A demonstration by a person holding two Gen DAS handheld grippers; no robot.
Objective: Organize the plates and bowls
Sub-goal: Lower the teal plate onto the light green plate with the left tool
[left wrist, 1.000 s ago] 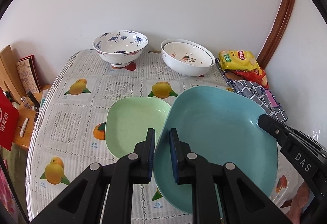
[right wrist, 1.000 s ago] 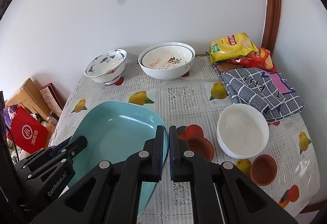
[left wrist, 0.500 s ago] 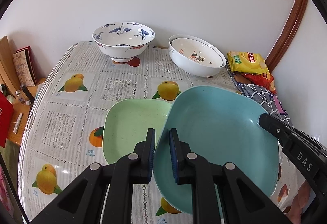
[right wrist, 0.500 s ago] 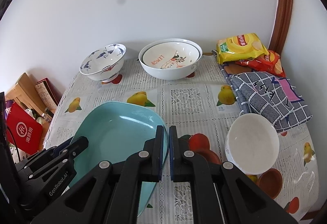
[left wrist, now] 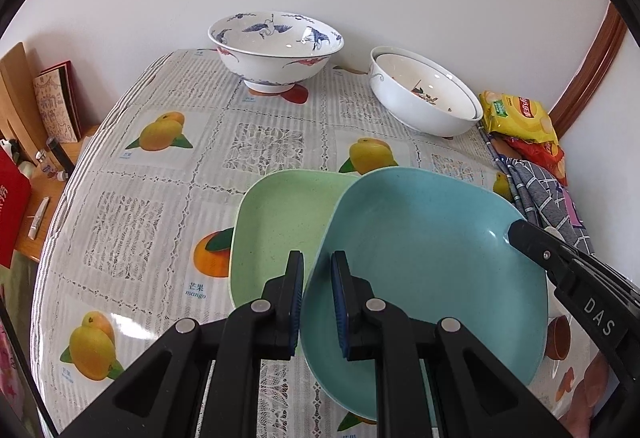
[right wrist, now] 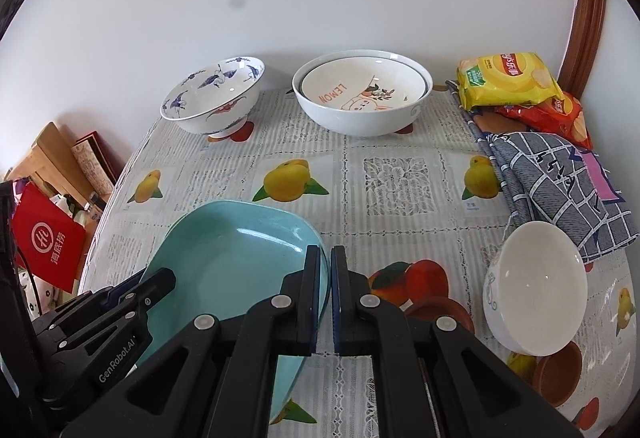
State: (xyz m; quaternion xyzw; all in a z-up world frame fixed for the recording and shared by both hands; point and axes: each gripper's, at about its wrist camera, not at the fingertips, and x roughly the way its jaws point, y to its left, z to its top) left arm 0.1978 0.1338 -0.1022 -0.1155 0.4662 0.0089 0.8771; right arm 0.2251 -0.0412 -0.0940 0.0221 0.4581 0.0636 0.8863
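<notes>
Both grippers hold a square blue plate (left wrist: 432, 258) above the table. My left gripper (left wrist: 317, 302) is shut on its left rim, my right gripper (right wrist: 325, 294) on its right rim; the plate also shows in the right wrist view (right wrist: 224, 258). A square green plate (left wrist: 276, 230) lies on the table, partly under the blue one. A blue-patterned bowl (left wrist: 276, 46) and two nested white bowls (left wrist: 424, 98) stand at the back. A small white bowl (right wrist: 536, 282) sits at the right.
The table (left wrist: 140, 198) has a fruit-print cloth. Snack bags (right wrist: 512, 86) and a checked cloth (right wrist: 560, 182) lie at the back right. A low wooden shelf with a red bag (right wrist: 48, 242) stands left of the table. A white wall is behind.
Both grippers have carried the blue plate forward and left, closer to the bowls. It now overlaps the green plate more. The grip is unchanged.
</notes>
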